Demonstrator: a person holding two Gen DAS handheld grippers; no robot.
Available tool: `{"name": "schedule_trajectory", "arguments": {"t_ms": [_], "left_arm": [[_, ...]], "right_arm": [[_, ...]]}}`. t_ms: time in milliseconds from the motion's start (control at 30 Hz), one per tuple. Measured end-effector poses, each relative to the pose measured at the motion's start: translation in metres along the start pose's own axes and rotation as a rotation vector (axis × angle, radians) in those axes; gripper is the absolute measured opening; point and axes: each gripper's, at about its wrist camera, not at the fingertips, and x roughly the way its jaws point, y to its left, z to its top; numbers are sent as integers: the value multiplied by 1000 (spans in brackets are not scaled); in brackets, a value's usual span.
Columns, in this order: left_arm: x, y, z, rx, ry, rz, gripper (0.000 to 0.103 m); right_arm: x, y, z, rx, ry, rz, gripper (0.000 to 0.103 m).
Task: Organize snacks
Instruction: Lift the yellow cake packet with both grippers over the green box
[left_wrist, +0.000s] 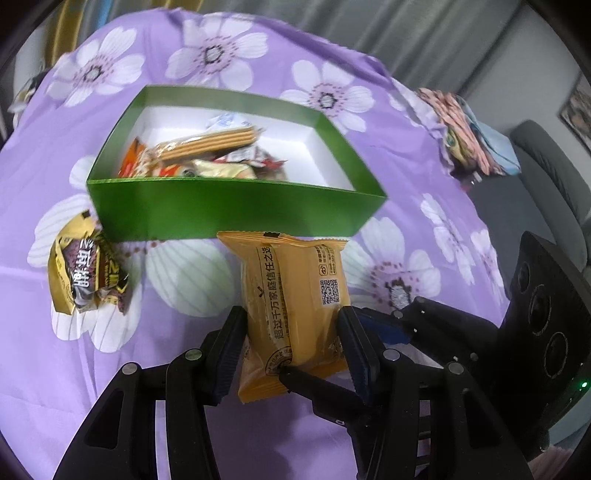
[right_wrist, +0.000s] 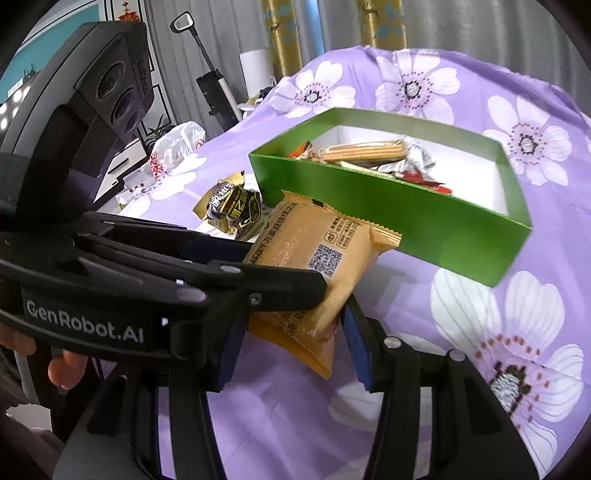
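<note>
An orange snack packet (left_wrist: 295, 295) is held above the purple flowered bedspread, just in front of the green box (left_wrist: 236, 214). My left gripper (left_wrist: 291, 332) is shut on its sides. In the right wrist view the same packet (right_wrist: 321, 266) lies between my right gripper's fingers (right_wrist: 295, 343), which also close on its lower end, with the left gripper crossing from the left. The green box (right_wrist: 406, 221) holds several wrapped snacks, among them a wafer bar (left_wrist: 210, 142). A brown-and-gold snack packet (left_wrist: 85, 273) lies on the bed left of the box.
A folded patterned cloth pile (left_wrist: 469, 136) sits at the bed's right edge near a grey chair (left_wrist: 546, 162). A white plastic bag (right_wrist: 177, 144) lies at the bed's far left edge in the right wrist view. Curtains hang behind.
</note>
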Motion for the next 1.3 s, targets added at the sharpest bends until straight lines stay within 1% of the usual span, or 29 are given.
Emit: {"name": "schedule_trajectory", "arguments": {"t_ms": [133,333,700,1033,1300], "left_arm": [[-8,-16,0,40,-21,4,51],[-17,-30,3,66,-41,6,51],[-33,-56,2,119,-66,24,51],[-42,-76,-1,158,-90,36,51],[-50,-82,-3,171,-110,39,51]], "right_arm": [[-16,-1,-1,11,-32,-14,51],[-35,-2,-2,17,-72,-30,51],[-64,-1,-6,24,-127,-33,52],[-82,1,-9,26,-168,-39,51],[-91,5,-9,18,-191,-47,51]]}}
